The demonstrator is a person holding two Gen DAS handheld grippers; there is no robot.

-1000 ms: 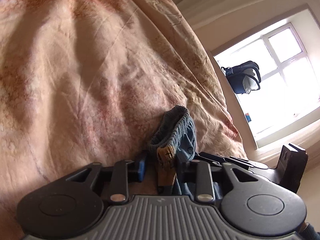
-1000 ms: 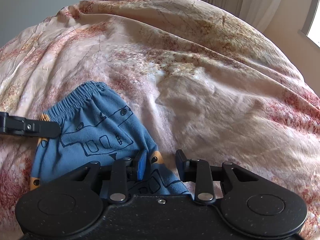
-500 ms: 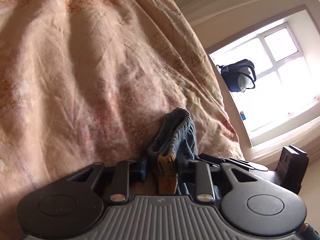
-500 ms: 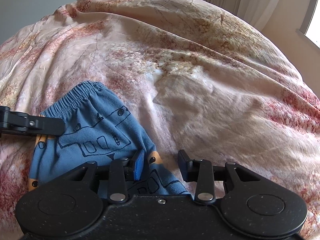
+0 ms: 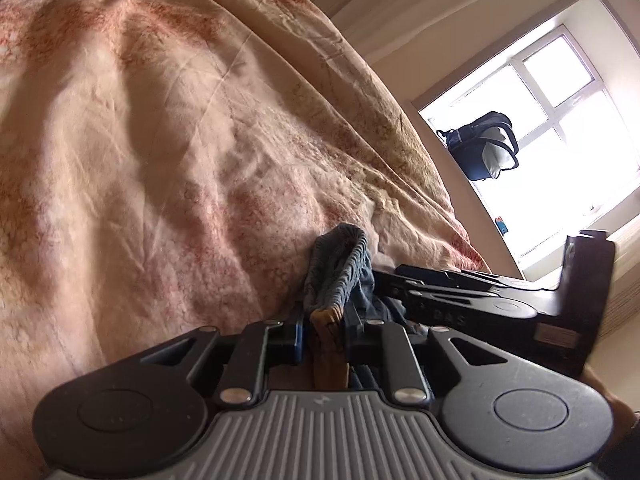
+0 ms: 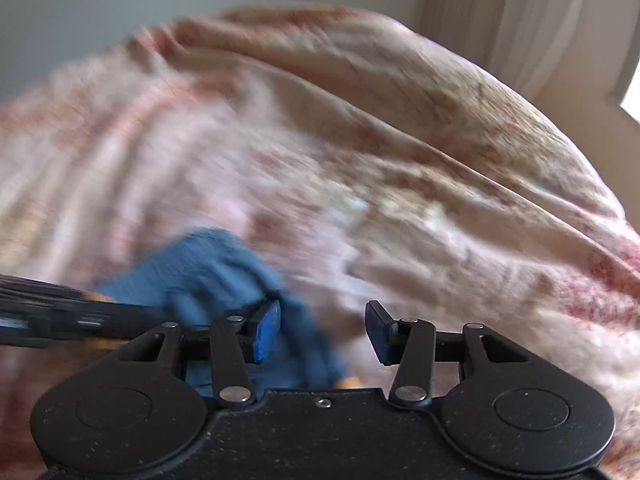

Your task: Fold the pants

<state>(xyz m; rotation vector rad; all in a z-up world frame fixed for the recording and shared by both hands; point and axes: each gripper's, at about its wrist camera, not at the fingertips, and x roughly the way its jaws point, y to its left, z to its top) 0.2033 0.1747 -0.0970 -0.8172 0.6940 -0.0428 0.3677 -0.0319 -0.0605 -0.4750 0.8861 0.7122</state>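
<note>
The left gripper [image 5: 323, 330] has just been closing and its jaws now pinch a bunched fold of the blue pants [image 5: 340, 268]; the orange trim of the cloth sits squeezed between the two pads, and the gathered elastic waistband stands up in a loop just beyond the fingertips; over on the right wrist view the picture is smeared with blur, yet the right gripper [image 6: 323, 330] shows plainly enough: its jaws have just been opening and stand apart, the blue pad [image 6: 267, 330] of its left finger lying against the pants [image 6: 224, 268] while the other finger hangs over bare bedspread; no cloth is clamped between them; the pants lie crumpled on the pink and rust patterned bedspread [image 6: 420, 168], at the near side of the bed, close under both grippers, with an orange cuff peeking out just above the right gripper's body; the left gripper [image 6: 60, 316] reaches in from the left edge of that view, touching the pants; in the left wrist view the right gripper [image 5: 500, 300] lies just right of the pinched fold; beyond the bed's far edge a bright window [image 5: 560, 92] glares, with a dark bag [image 5: 480, 146] in front of it.
</note>
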